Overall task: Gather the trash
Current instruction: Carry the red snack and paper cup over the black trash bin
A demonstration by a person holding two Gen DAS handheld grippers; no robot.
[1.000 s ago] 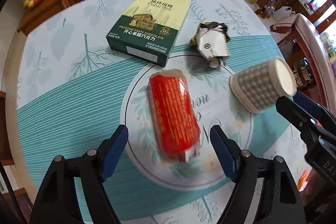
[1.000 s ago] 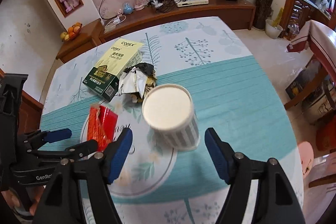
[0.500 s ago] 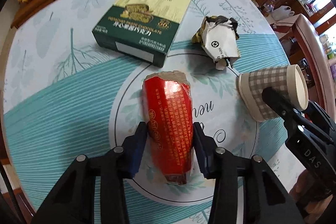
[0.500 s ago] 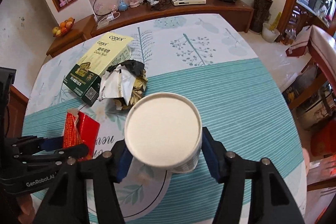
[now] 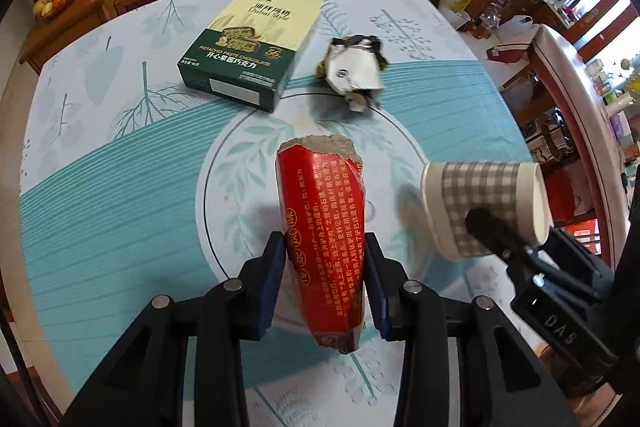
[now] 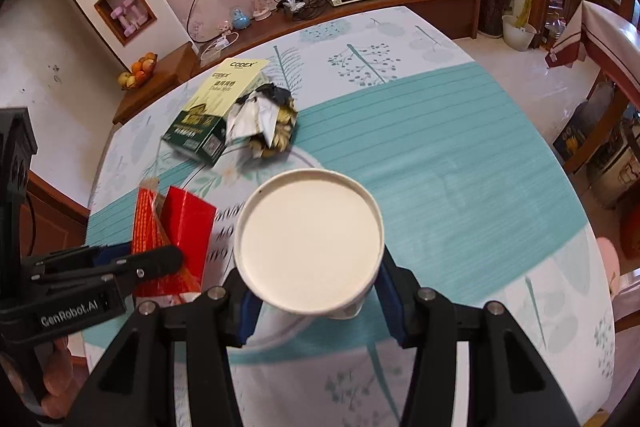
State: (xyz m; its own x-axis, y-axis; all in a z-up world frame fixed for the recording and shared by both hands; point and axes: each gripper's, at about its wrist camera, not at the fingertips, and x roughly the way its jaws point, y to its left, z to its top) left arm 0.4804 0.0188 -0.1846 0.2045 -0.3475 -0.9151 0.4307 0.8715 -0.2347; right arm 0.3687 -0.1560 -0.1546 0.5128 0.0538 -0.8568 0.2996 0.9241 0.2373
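My left gripper [image 5: 325,267] is shut on a red snack wrapper [image 5: 324,223] and holds it above the table; the wrapper also shows in the right wrist view [image 6: 176,231]. My right gripper [image 6: 316,291] is shut on a checked paper cup [image 6: 310,239], its white bottom facing the camera; the cup shows lifted at the right of the left wrist view [image 5: 480,203]. A green and cream chocolate box [image 5: 252,47] and a crumpled foil wrapper [image 5: 354,71] lie on the table further back.
The round table [image 5: 100,187] has a teal and white leaf-pattern cloth. A wooden sideboard [image 6: 280,27] with cables and a fruit bowl stands behind it. A chair and a second table [image 6: 600,39] stand at the right.
Both grippers closed, the left on the red wrapper and the right on the paper cup, and then lifted them off the table.
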